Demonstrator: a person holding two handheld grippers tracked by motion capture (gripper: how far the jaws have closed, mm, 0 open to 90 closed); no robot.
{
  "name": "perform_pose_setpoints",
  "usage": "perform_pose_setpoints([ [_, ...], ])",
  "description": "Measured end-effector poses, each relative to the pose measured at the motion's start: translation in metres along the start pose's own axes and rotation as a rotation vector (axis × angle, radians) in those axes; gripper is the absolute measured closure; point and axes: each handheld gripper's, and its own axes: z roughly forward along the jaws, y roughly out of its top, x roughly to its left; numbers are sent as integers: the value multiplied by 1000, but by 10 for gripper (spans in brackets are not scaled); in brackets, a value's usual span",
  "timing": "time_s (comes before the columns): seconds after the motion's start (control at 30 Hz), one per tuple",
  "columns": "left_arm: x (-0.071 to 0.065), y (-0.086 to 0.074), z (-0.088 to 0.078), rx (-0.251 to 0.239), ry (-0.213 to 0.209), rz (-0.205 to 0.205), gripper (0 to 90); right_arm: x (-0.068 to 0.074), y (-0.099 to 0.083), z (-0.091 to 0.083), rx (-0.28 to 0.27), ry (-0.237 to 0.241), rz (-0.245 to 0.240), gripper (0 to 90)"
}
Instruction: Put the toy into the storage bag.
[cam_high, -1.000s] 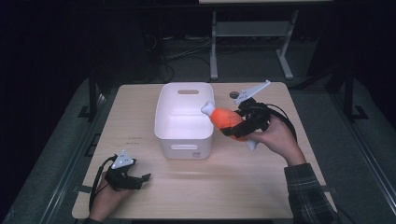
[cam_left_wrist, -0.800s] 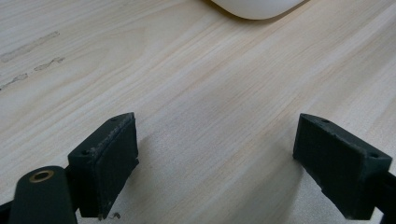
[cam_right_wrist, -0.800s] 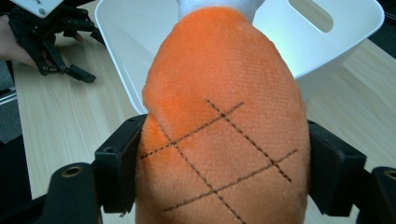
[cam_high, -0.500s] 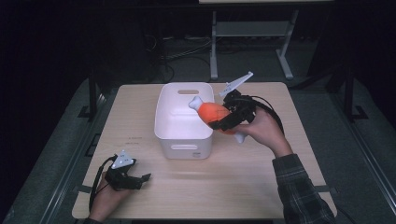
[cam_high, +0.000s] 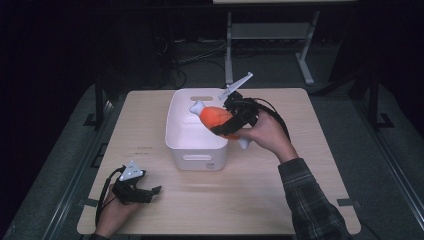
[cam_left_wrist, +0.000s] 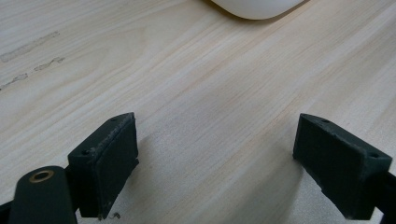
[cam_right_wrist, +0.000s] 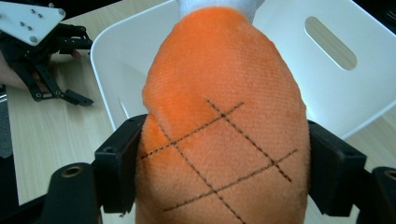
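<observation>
Right gripper (cam_high: 231, 121) clamped on orange plush drumstick (cam_right_wrist: 224, 126), over right rim of white bin (cam_high: 196, 150). Left gripper (cam_left_wrist: 229, 172) idle on table (cam_high: 280, 195), jaws apart, empty. Best to centre over bin, lower, then release.

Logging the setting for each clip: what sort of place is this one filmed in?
Probably a lab or recording studio, not a home: a lone wooden table on grey floor with dark surroundings, cables trailing behind it, a metal stand at the back, and handheld grippers over a white bin.
</observation>
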Motion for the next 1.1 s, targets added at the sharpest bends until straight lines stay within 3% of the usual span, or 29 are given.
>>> perform_pose_setpoints([
  [0.6, 0, 0, 0, 2, 0, 0, 130, 5, 34, 26, 4, 10, -19, 236],
  [1.1, 0, 0, 0, 1, 1, 2, 129, 7, 46, 56, 45, 18, -24, 230],
])
